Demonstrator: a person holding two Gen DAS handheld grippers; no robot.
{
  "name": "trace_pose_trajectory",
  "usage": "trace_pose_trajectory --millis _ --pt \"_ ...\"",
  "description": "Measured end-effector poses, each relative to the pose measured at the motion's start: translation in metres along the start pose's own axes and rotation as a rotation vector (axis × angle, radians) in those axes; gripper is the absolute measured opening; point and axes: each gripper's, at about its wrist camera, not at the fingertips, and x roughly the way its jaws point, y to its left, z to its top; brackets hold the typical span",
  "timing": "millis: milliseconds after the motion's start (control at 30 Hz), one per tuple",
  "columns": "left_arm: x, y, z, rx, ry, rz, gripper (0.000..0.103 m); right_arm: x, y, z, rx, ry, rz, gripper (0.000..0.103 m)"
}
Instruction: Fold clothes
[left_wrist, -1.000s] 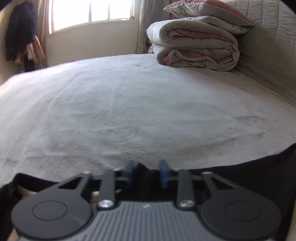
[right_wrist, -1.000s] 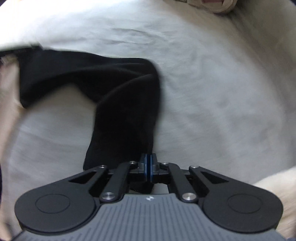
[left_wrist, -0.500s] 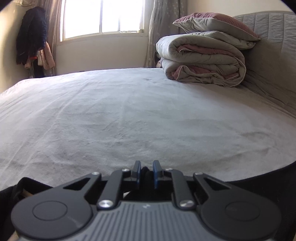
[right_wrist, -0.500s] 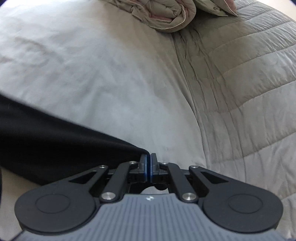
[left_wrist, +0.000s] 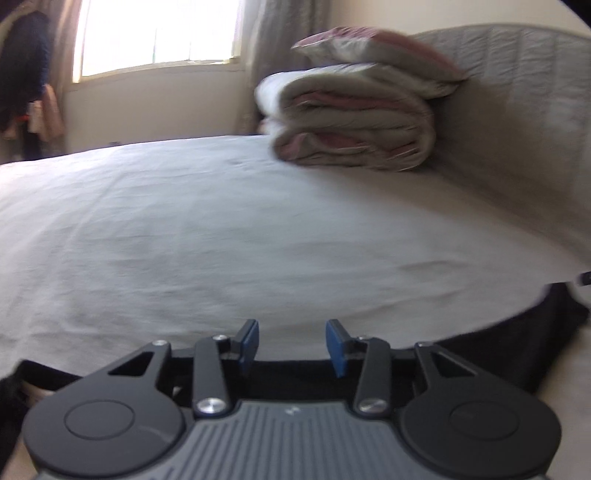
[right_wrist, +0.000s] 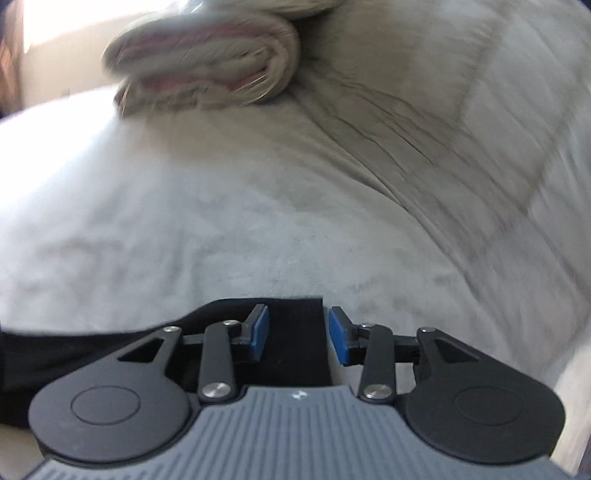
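While both views blur, left gripper (left_wrist: 291, 345) sits at lower centre, blue-padded jaws spread apart, gripping nothing. Black cloth garment (left_wrist: 498, 356) lies flat along lower edge on pale grey bedsheet (left_wrist: 221, 229). Right gripper (right_wrist: 297, 336) likewise parted; garment corner (right_wrist: 295, 332) lies between pads, unclamped. Folded grey-pink quilt (left_wrist: 351, 125) upper right of left view.
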Motion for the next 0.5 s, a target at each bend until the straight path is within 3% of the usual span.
trace_pose_trajectory --millis 100,333,433,500 --pt "-0.022 -0.026 -0.005 0.041 -0.02 -0.092 0.04 -0.013 -0.013 -0.013 0.151 0.0 0.064 0.04" --pt "-0.052 -0.098 -0.043 0.296 -0.008 -0.298 0.04 -0.02 -0.029 -0.069 0.429 -0.003 0.177 0.04" --pt "-0.041 -0.12 -0.06 0.402 0.03 -0.311 0.04 -0.007 -0.034 -0.08 0.51 -0.039 0.209 0.038" --pt "-0.029 -0.126 -0.064 0.417 0.06 -0.298 0.04 -0.003 -0.035 -0.084 0.538 -0.089 0.217 0.037"
